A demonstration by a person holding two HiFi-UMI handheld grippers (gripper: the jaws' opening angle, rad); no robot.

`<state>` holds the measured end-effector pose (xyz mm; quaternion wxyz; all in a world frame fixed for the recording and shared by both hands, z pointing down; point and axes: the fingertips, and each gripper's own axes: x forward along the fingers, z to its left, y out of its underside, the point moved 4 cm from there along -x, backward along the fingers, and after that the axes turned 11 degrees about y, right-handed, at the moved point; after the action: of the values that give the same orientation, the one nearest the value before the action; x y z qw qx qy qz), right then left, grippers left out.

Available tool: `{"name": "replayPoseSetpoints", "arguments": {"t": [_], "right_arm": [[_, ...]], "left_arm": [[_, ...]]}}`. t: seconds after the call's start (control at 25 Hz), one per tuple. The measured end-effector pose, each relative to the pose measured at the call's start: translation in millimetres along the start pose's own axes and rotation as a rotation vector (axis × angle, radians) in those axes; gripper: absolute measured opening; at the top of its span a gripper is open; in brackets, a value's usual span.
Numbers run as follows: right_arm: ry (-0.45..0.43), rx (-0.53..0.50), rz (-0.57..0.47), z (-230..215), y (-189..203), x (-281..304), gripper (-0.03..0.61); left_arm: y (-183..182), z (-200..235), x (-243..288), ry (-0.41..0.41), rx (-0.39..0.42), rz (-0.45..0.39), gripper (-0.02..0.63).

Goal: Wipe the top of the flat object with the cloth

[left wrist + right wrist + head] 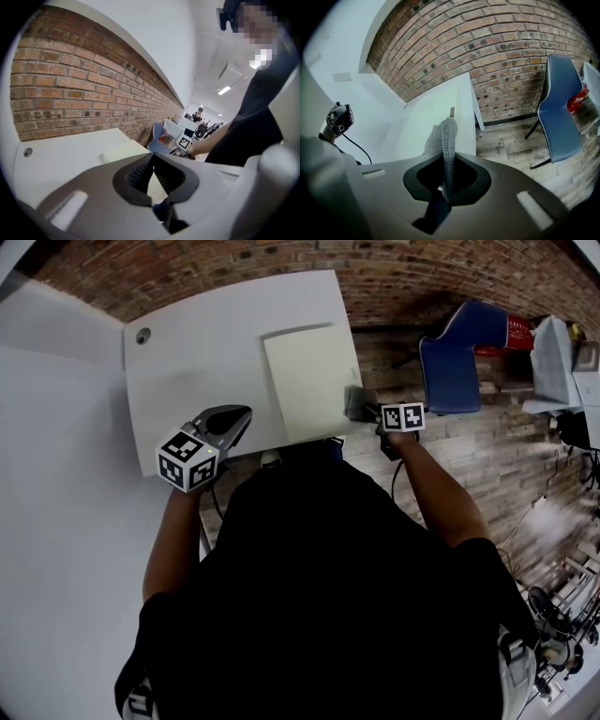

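Pinching the grey cloth (357,402) between closed jaws, the right gripper (367,411) sits at the near right corner of the pale flat object (309,381), whose long axis runs away from the person toward the brick wall (281,259). The left gripper (242,416), jaws together and empty, hangs off the object's near left side, farther away.

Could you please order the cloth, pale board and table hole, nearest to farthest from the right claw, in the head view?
1. Cloth, gripped in the right claw.
2. Pale board, just to its left.
3. Table hole, at the far-left corner.
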<state>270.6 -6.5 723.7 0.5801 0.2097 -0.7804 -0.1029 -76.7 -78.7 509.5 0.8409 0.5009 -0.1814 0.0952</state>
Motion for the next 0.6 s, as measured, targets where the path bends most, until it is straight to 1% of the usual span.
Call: {"name": "replayPoseSetpoints", "arguments": {"t": [0.4,0.6], "right_arm": [[-0.029,0.049,-0.078,4,-13,-21,0.009],[-0.043,0.077,-0.125,8,-23,-38,0.009]], "left_arm": [[-4,0,8,0.016,0.017,-0.012,0.002],[-10,3,11,0.001,0.025,-0.016,0.002]]}}
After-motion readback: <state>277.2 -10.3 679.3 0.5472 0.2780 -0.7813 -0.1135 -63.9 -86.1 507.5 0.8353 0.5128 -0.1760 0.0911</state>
